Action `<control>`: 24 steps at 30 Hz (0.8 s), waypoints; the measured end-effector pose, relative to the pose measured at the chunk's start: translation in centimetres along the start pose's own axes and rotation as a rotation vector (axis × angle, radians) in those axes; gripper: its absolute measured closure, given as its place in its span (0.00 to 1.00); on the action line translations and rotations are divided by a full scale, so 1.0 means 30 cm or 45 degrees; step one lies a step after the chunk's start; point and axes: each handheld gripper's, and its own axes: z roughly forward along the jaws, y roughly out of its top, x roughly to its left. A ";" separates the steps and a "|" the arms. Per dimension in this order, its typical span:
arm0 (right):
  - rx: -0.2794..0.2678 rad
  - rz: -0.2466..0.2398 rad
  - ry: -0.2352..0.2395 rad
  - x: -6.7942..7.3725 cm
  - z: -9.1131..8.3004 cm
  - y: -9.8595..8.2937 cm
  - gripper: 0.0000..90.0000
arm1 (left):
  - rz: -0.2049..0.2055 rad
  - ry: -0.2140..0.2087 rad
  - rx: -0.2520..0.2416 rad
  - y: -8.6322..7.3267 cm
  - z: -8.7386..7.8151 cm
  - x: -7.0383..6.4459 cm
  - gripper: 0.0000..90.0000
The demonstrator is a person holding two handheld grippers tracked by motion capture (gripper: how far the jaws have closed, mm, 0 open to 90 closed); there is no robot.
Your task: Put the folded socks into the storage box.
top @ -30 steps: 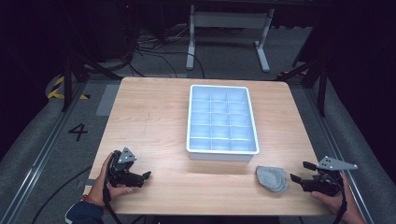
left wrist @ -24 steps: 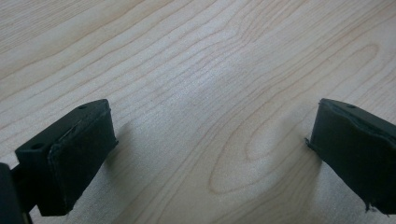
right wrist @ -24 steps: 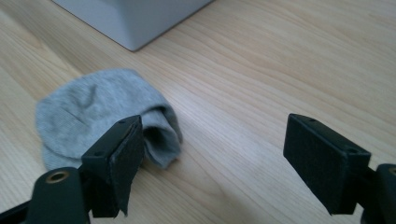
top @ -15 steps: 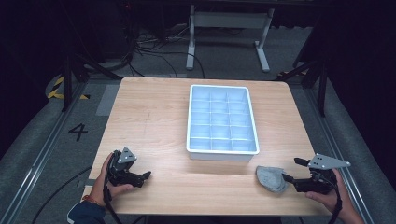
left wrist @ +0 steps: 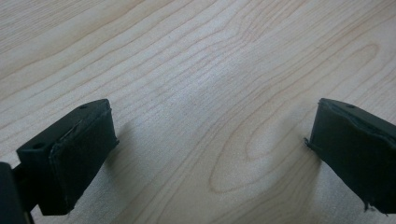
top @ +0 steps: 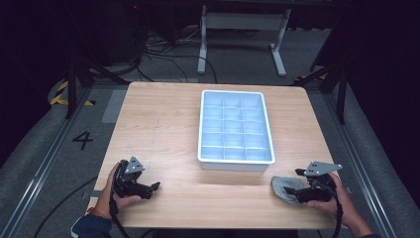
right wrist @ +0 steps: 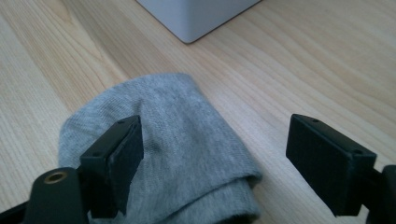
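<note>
Your left gripper [top: 148, 189] rests low at near-left of wooden table [top: 163, 129], jaws spread wide, nothing btwn them. Your right gripper [right wrist: 212, 161] at near-right, jaws apart over grey folded sock [right wrist: 168, 140], one jaw above cloth, not clamped. Sock lies just in front of white divided tray [top: 236, 159], near its right corner

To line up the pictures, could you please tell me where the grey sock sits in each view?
High view: grey sock at lower right, by the right tool.
Right gripper view: sock centre-left, between the open jaws.
Left gripper view: bare wood, no sock.
Shared landmark: white compartment tray, its corner beyond the sock.
</note>
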 end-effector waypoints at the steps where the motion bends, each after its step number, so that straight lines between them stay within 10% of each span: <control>1: 0.015 -0.001 -0.001 -0.002 0.011 -0.001 0.22 | 0.001 0.000 0.000 0.000 0.000 0.000 0.01; 9: 0.054 0.030 0.077 -0.015 0.043 0.002 0.21 | 0.000 0.000 0.000 0.000 0.000 0.000 0.01; 24: 0.105 -0.058 0.249 0.015 0.032 0.025 0.77 | 0.001 0.000 0.000 0.000 0.000 0.000 0.01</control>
